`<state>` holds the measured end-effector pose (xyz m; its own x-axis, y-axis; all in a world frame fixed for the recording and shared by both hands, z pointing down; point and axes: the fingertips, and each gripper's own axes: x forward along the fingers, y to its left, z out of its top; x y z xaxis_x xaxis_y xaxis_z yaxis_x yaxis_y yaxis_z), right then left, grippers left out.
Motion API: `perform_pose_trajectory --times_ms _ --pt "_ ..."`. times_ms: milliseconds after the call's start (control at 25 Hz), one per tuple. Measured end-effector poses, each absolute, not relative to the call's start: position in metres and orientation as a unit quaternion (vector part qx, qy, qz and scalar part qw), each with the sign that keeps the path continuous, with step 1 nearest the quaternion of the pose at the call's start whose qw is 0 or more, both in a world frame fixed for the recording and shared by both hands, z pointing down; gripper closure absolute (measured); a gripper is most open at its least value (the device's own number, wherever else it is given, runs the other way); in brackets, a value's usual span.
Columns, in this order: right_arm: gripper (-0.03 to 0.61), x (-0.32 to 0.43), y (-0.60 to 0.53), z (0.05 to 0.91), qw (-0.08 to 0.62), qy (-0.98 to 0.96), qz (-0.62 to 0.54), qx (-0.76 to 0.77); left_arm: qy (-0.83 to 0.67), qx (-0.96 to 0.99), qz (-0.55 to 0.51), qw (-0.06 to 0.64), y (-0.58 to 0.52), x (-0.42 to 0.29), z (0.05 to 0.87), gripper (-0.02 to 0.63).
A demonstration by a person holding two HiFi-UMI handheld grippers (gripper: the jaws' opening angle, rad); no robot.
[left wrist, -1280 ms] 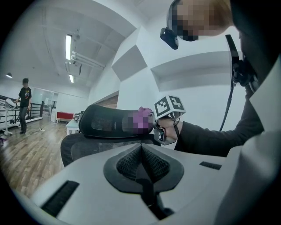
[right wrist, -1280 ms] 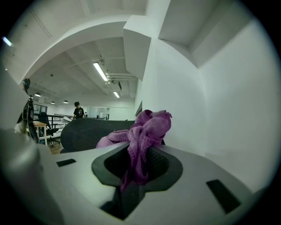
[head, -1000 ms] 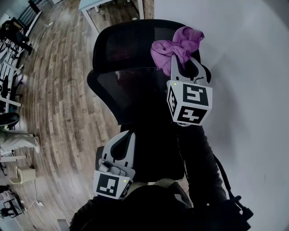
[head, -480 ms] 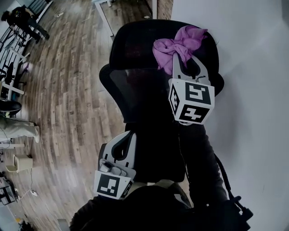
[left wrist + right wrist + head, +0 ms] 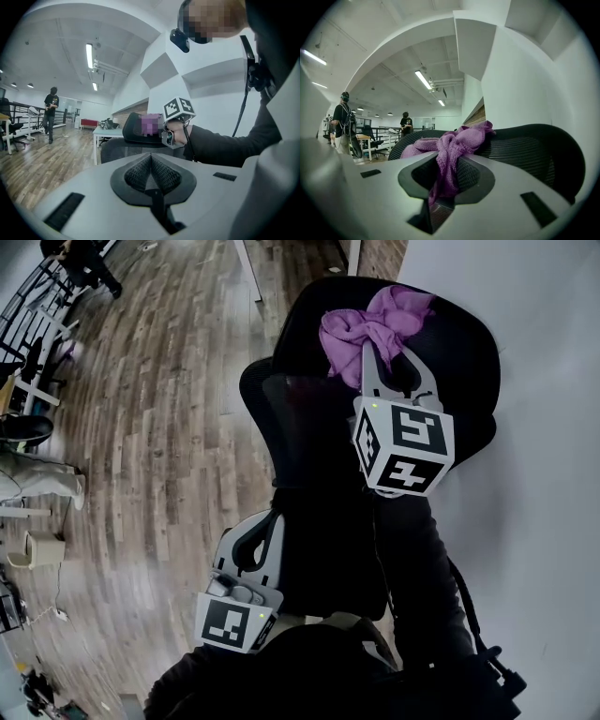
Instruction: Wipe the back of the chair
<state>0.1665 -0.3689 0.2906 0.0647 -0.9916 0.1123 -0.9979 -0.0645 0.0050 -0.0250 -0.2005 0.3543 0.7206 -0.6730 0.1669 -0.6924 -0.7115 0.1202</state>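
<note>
1. Right gripper (image 5: 373, 360): jaws clamped on a purple cloth (image 5: 367, 322), which bunches out past the tips.
2. The cloth lies against the upper part of the black mesh chair (image 5: 305, 418), far right in the scene, beside the white wall (image 5: 544, 381).
3. Left gripper (image 5: 253, 538): jaws closed together on nothing, held low and near, at the lower left of the chair back.

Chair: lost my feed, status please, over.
Right gripper shut on cloth, cloth at chair top. Left gripper shut, empty, low. Wall close on right.
</note>
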Motion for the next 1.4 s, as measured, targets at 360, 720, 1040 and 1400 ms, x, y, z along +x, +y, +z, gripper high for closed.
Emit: perform_pose_trajectory --times_ms 360,720,1040,1400 --pt "0.497 0.113 -0.39 0.289 0.037 -0.709 0.035 0.704 -0.397 0.912 0.047 0.09 -0.209 -0.065 0.358 0.607" --pt "0.497 0.074 -0.398 0.279 0.026 -0.728 0.027 0.685 -0.414 0.904 0.035 0.103 -0.214 -0.088 0.357 0.607" --pt "0.497 0.051 -0.403 0.27 0.024 -0.741 0.014 0.671 -0.426 0.897 0.029 0.115 -0.214 -0.103 0.353 0.607" --pt "0.497 0.048 -0.383 0.308 0.027 -0.742 0.033 0.669 -0.414 0.904 0.024 0.105 -0.211 -0.094 0.361 0.607"
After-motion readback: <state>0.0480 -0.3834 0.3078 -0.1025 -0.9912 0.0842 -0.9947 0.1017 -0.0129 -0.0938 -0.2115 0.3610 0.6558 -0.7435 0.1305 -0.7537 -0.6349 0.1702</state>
